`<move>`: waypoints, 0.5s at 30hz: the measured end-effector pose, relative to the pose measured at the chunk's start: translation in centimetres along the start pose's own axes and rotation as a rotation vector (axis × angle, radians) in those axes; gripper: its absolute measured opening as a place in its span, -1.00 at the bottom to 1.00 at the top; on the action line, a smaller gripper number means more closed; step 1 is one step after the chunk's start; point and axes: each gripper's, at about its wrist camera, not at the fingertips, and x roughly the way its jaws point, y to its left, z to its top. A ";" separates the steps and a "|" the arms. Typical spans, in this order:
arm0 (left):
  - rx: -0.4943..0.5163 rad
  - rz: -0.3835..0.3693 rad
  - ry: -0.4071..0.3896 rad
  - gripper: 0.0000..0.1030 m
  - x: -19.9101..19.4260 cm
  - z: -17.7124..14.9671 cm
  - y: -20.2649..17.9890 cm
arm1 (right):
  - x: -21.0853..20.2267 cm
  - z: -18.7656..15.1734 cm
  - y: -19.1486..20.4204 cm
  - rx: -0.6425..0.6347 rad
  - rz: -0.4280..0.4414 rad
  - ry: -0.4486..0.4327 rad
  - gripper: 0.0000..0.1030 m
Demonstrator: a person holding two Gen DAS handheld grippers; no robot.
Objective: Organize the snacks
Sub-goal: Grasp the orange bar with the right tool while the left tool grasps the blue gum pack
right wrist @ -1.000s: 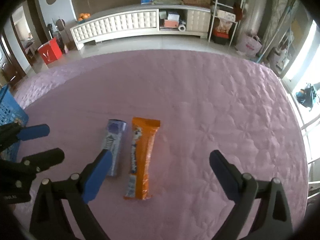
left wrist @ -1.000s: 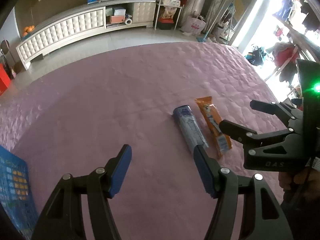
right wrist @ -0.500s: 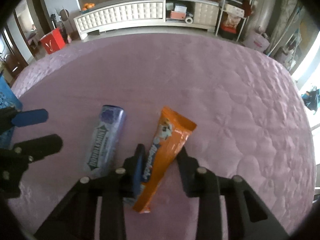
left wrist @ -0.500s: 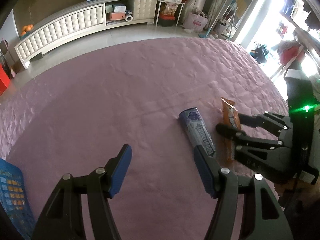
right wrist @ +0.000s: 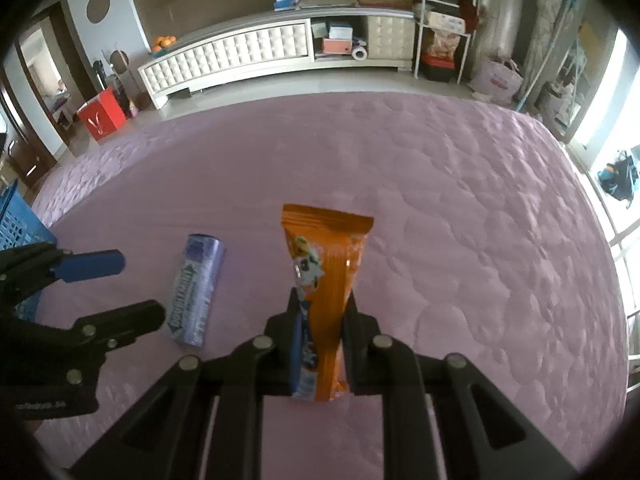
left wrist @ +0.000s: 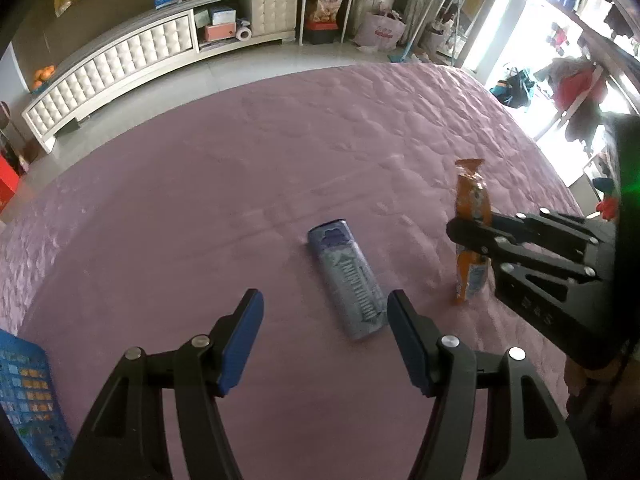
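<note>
The orange snack bar [right wrist: 324, 280] is clamped in the right gripper [right wrist: 320, 316] and lifted off the purple bedspread [right wrist: 460, 220], just beside the blue-grey packet [left wrist: 348, 276]. That packet is unpicked, before the released, empty left gripper [left wrist: 324, 336]. Nothing is seen sorted into the blue basket [left wrist: 24, 396] beyond the packet.

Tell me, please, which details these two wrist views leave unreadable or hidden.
- Blue plastic basket: cut off by the left wrist view's edge; contents unseen.
- Orange snack wrapper: its middle is covered by the right gripper in both views.
- Purple-blue snack pack: lettering blurred, unreadable.
- Person: only a hand shows, behind the right gripper.
</note>
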 end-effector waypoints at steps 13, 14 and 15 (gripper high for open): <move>0.056 0.054 0.082 0.05 4.6 1.4 -2.3 | 0.2 0.3 0.6 0.005 0.029 0.037 -0.59; 0.050 0.059 0.091 -0.08 5.0 1.4 -2.2 | 0.2 0.3 0.8 -0.002 0.035 0.039 -0.59; 0.049 0.065 0.092 -0.10 5.2 1.4 -2.2 | 0.3 0.3 0.8 -0.005 0.039 0.040 -0.59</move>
